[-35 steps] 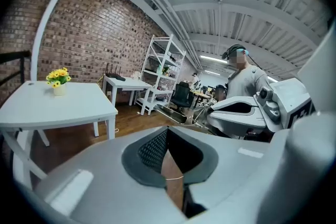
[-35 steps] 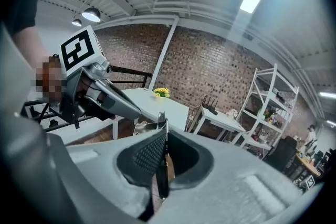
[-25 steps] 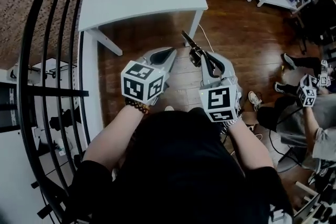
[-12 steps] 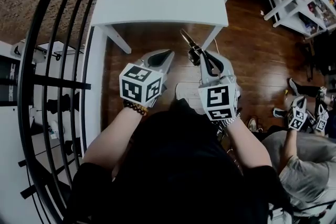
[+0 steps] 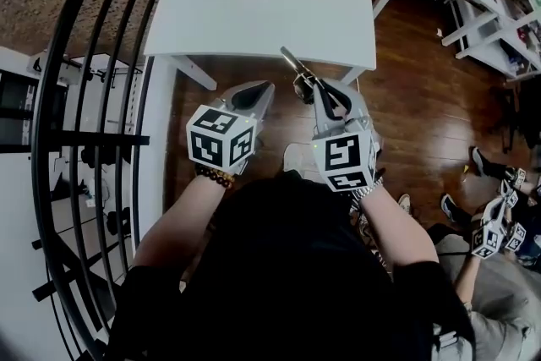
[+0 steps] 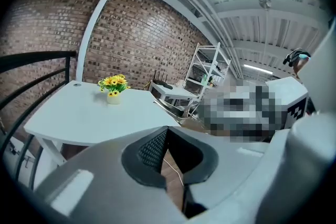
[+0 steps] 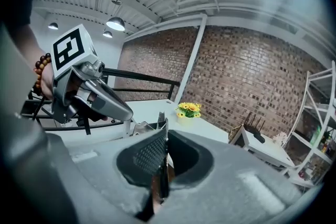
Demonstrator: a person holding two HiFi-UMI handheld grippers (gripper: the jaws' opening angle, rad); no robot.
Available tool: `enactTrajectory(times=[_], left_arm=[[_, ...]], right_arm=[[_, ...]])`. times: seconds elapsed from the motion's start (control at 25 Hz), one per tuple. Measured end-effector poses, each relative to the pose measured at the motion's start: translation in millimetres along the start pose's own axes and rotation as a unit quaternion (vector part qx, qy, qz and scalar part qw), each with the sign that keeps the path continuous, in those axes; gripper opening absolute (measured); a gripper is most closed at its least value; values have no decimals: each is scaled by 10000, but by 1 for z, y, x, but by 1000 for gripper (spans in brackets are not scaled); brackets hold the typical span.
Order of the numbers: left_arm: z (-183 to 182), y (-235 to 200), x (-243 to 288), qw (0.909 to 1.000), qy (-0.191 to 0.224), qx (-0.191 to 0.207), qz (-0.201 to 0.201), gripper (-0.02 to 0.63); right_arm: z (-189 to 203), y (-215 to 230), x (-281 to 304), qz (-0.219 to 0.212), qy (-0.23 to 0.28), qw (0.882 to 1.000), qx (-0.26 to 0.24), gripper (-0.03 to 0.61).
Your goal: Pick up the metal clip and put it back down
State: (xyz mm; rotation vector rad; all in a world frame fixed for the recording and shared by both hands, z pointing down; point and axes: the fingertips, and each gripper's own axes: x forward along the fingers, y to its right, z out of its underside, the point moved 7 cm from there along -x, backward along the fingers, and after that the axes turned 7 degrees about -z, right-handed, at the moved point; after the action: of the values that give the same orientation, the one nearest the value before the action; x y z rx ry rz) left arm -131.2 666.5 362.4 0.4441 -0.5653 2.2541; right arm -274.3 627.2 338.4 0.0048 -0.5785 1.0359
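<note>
Slim metal clip (image 5: pixel 296 66) in right gripper (image 5: pixel 314 87) (ribbed pads (image 7: pixel 149 155)), white table (image 5: pixel 254 4)

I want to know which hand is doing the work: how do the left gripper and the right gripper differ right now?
The right gripper is shut on the metal clip; the left gripper has its jaws together on nothing. In the head view the right gripper's clip juts over the near edge of the white table, while the left gripper's tip shows against wooden floor. Both are grey, carry a marker cube and point toward the table.
</note>
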Motion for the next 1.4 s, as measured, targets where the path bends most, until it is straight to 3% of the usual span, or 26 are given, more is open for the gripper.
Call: enactTrajectory(times=[0.32, 0.64, 1.2, 1.4], left_arm=[[-35, -5, 50, 9996, 36, -63, -283, 15], [-46, -24, 73, 9990, -30, -134, -425, 15], [-70, -89, 135, 9992, -317, -168, -163, 15], [-70, -121, 156, 9982, -521, -266, -106, 15]], right_arm=[[5, 57, 39, -276, 64, 9993, -253, -1], [15, 75, 78, -318, -80, 9980, -543, 0], [19, 100, 173, -153, -588, 9925, -1057, 0], [25, 100, 218, -137, -799, 9844, -1562, 0]])
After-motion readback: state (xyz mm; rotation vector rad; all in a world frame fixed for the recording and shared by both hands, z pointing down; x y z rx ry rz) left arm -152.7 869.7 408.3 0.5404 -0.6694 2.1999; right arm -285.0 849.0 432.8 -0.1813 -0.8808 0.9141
